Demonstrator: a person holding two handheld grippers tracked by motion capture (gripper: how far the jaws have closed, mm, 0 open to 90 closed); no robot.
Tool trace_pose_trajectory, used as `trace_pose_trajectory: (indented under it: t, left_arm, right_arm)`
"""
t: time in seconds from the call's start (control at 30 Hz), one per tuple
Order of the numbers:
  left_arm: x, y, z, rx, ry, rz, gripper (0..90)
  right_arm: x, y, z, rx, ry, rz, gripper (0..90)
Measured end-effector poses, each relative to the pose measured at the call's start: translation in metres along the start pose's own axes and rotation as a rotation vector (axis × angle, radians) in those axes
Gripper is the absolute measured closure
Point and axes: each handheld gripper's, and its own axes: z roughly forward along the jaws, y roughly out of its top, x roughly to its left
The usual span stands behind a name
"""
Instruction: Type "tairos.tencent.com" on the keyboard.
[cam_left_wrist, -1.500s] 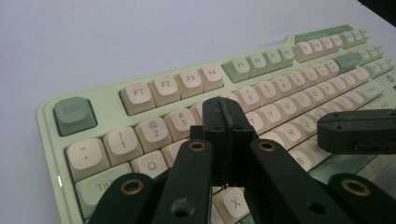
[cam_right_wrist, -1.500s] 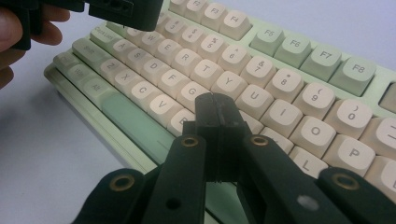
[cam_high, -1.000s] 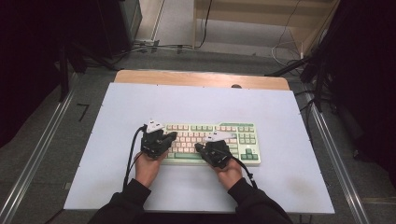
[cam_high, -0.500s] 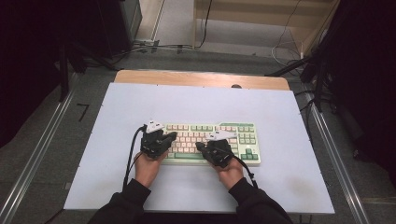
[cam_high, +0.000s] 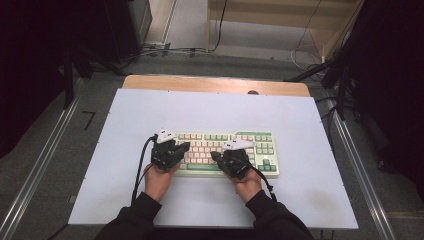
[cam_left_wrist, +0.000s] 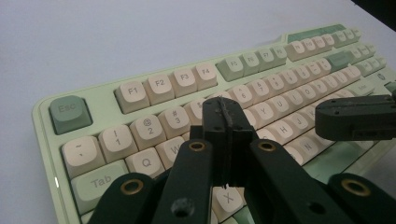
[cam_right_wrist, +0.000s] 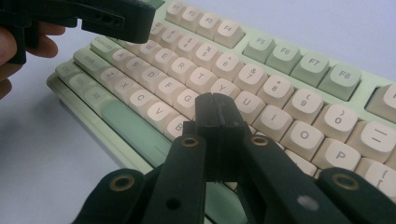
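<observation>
Hovering closed and empty, both hand-held grippers (cam_high: 186, 146) (cam_high: 215, 155) crowd the keyboard (cam_high: 260, 150) on the table (cam_high: 210, 107)

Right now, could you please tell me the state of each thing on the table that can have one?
Pale green keyboard with cream keys: lying flat on the white table, keys up, no cable seen.
Left gripper: fingers shut, empty, over the keyboard's left keys.
Right gripper: fingers shut, empty, over the middle keys.
</observation>
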Motion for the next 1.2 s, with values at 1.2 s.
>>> trace_pose_trajectory:
  t: [1.2]
  left_arm:
    - [-0.020,-0.018,0.006,0.076,-0.046,0.039,90.0]
  right_arm:
    - [-0.005,0.001,-0.005,-0.010,-0.005,0.015,87.8]
